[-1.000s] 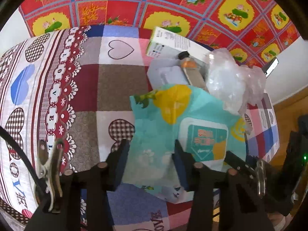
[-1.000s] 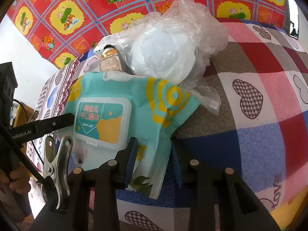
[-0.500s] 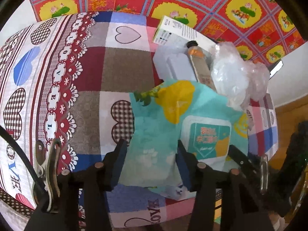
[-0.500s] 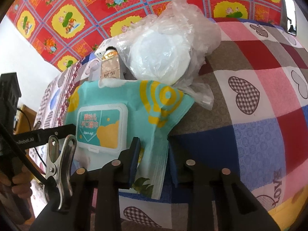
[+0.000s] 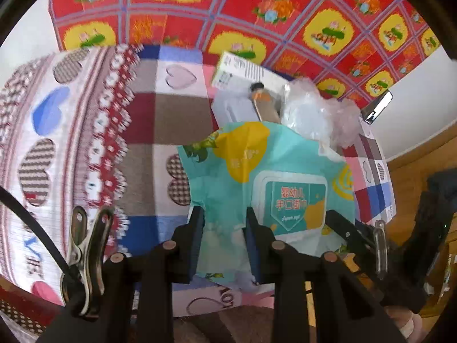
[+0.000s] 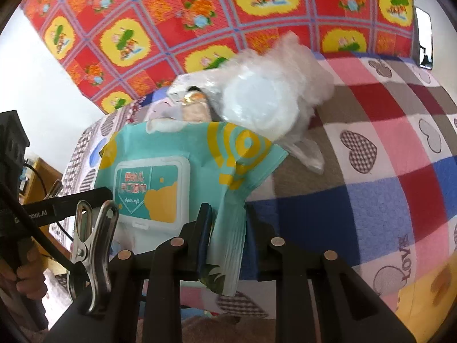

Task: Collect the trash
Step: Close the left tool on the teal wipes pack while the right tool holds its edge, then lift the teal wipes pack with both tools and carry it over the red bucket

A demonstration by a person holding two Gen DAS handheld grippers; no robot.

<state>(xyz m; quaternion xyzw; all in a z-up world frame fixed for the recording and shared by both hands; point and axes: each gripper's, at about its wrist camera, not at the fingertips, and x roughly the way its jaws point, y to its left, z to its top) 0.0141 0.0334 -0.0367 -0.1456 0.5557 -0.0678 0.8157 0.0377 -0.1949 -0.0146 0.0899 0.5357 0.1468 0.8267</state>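
Note:
A teal wet-wipes pack [image 5: 257, 165] with a white flip lid lies on the patchwork bed cover [image 5: 171, 114]. My left gripper [image 5: 224, 237] pinches one crimped end of it, jaws closing. In the right wrist view the pack [image 6: 171, 154] shows its other end, and my right gripper [image 6: 227, 228] grips it there, jaws closing too. At the pack's far edge, resting partly on it, are a crumpled clear plastic bag [image 5: 308, 111] [image 6: 262, 105], a brownish tube [image 5: 265, 105] [image 6: 194, 105] and a white box [image 5: 245, 71].
A red and yellow flowered quilt [image 5: 228, 14] rises behind the bed. A phone [image 5: 377, 108] [image 6: 424, 37] lies at the bed's far side. The person's hand [image 6: 25, 271] holds the left gripper's handle; wooden floor [image 5: 414, 171] shows past the bed's edge.
Both grippers' jaws have narrowed onto the ends of the pack. Both hands have risen, and the pack's near edge has come up off the bed cover with them.

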